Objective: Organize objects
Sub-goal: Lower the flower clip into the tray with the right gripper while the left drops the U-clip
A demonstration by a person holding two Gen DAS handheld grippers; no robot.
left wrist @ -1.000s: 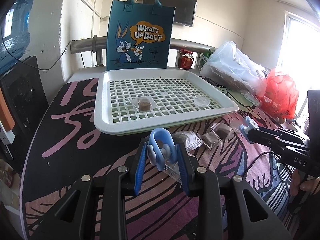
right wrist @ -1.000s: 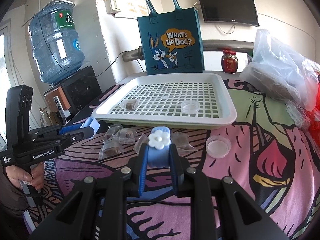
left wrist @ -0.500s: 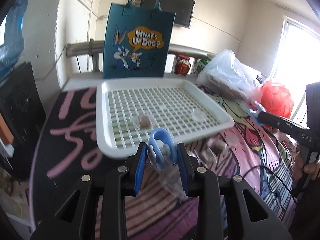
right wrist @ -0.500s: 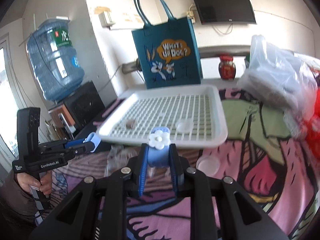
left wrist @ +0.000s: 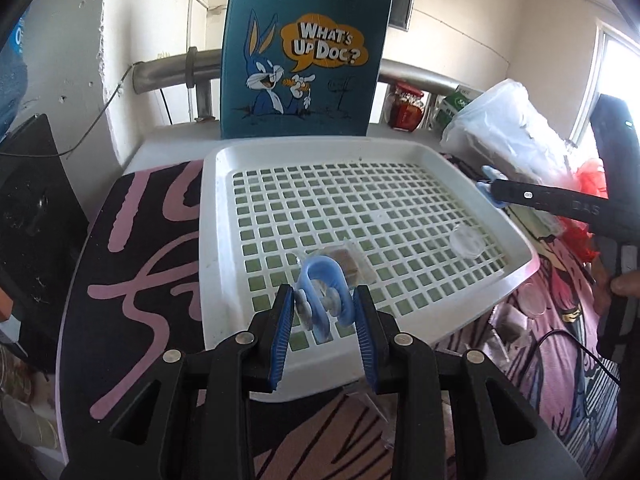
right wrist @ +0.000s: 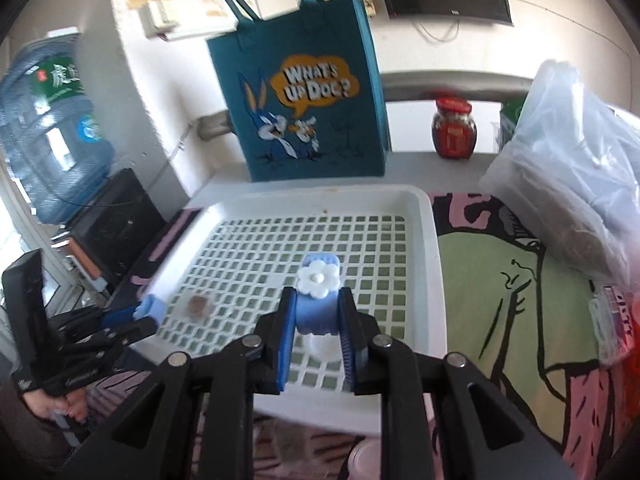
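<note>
My left gripper (left wrist: 323, 312) is shut on a blue clip (left wrist: 322, 280) that pinches a clear plastic packet (left wrist: 372, 402) hanging below. It hovers over the near edge of the white grid tray (left wrist: 224, 184). A wrapped brown block (left wrist: 347, 262) and a clear round lid (left wrist: 466, 242) lie in the tray. My right gripper (right wrist: 317, 326) is shut on a blue clip with a white flower (right wrist: 319, 278), above the tray (right wrist: 434, 240) near its front. The brown block (right wrist: 198, 305) also shows in the right wrist view.
A blue "What's Up Doc?" bag (left wrist: 304, 52) stands behind the tray. A red jar (right wrist: 454, 128) and a stuffed plastic bag (right wrist: 576, 184) sit at the right. More packets (left wrist: 506, 320) and a round lid (left wrist: 534, 300) lie on the patterned cloth. A water bottle (right wrist: 48, 128) stands at the left.
Both grippers have risen and moved forward from the cloth to above the tray's front part. The left one lifted the clear packet off the cloth with its clip.
</note>
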